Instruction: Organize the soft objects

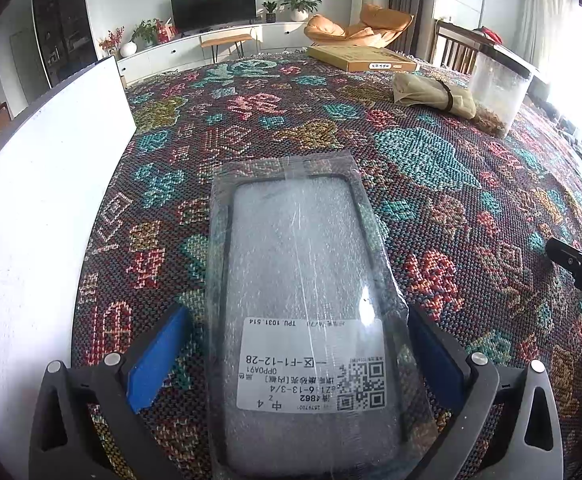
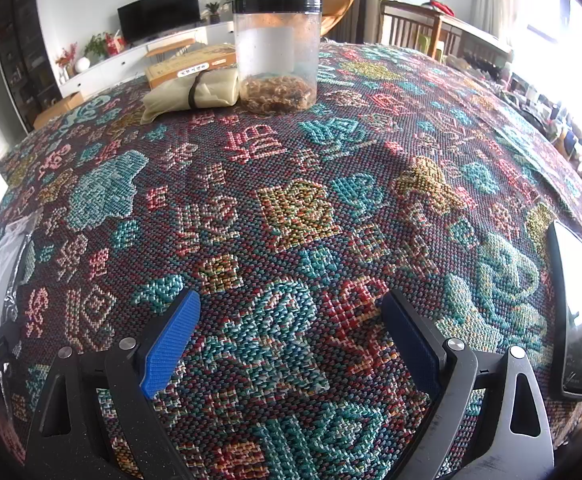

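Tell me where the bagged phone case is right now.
In the left wrist view the bagged phone case lies flat on the patterned cloth, between the open left gripper jaws, beside the white board.

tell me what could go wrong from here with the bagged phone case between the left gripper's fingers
1. The left gripper stands open around the bagged phone case; its blue pads are clear of the bag. The plastic bag looks slick, so closing might pinch only film and let the case slip.
2. The white board lies close on the left; a sideways move may bump it.
3. The right gripper, open and empty, could cross paths if both reach in.
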